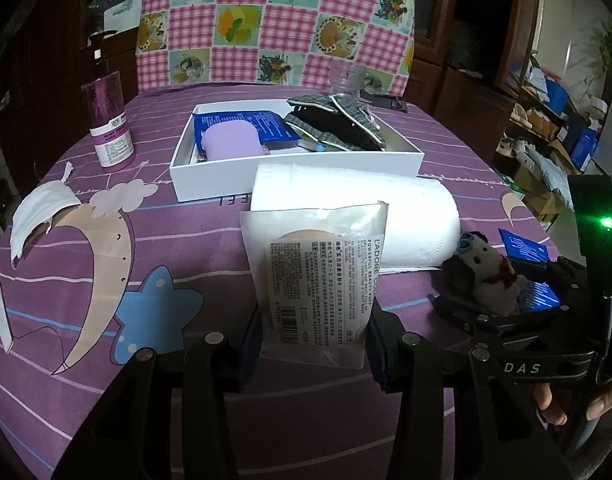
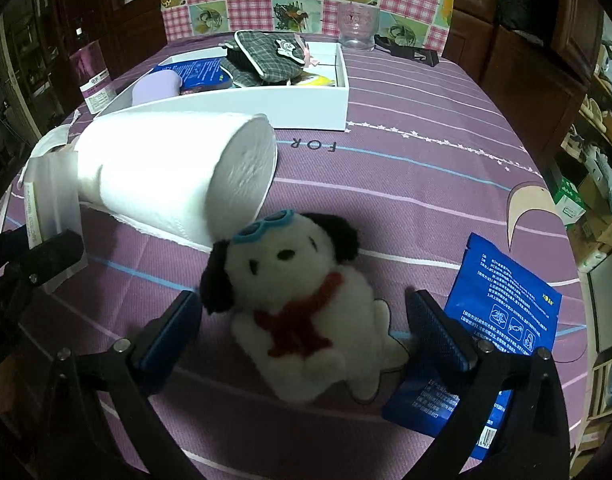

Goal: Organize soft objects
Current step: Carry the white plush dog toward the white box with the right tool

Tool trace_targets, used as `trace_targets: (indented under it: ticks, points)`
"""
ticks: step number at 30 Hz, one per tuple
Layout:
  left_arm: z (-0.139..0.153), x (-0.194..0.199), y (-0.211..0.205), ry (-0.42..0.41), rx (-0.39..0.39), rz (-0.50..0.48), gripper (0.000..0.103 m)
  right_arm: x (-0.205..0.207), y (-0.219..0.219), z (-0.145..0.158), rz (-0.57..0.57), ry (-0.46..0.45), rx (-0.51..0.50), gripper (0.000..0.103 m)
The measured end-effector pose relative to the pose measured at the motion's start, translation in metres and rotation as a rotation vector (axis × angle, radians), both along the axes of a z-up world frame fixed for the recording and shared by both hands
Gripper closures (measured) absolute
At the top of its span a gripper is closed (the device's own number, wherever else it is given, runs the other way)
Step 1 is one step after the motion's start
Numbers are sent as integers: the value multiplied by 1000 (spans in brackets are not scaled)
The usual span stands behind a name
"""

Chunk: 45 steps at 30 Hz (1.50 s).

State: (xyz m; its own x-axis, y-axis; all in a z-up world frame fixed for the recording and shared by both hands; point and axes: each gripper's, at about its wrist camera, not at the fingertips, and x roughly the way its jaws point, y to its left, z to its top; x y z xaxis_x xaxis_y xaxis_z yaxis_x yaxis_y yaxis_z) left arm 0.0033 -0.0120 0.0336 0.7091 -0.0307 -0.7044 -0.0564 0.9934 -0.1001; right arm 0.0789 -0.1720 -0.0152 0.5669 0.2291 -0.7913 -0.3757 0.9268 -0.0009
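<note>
Straddling the plush dog [image 2: 302, 304] on the surface, my right hand-held gripper [image 2: 302, 328] stands apart; light, squashy, grasp mid-body. My left hand-held gripper [image 1: 312, 344] apparently clamps the puff packet [image 1: 318, 280].

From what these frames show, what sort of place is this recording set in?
Probably a lived-in home room: a table under a purple cartoon tablecloth, a chair with a pink checked cover, dark wooden cabinets, and cluttered storage shelves to one side.

Paper roll [image 2: 174, 168] between plush dog [image 2: 302, 304] and white box [image 2: 266, 106]; bare cloth rightward.
</note>
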Motion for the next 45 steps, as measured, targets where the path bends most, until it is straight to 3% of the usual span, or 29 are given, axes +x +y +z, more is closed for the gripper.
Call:
trace_targets:
  ticks: [3, 10, 18, 26, 45]
  points:
    - [2, -1, -3, -9, 42, 14, 59, -3, 0, 0, -5, -1, 2, 0]
    - [3, -1, 1, -11, 23, 19, 59, -9, -2, 9, 19, -31, 79, 3]
    - [2, -1, 2, -9, 18, 17, 59, 2, -22, 10, -31, 40, 221, 29]
    - [0, -1, 2, -3, 14, 21, 59, -3, -13, 11, 2, 18, 176, 46]
    - [5, -5, 1, -39, -32, -24, 59, -20, -24, 33, 8, -92, 270, 47]
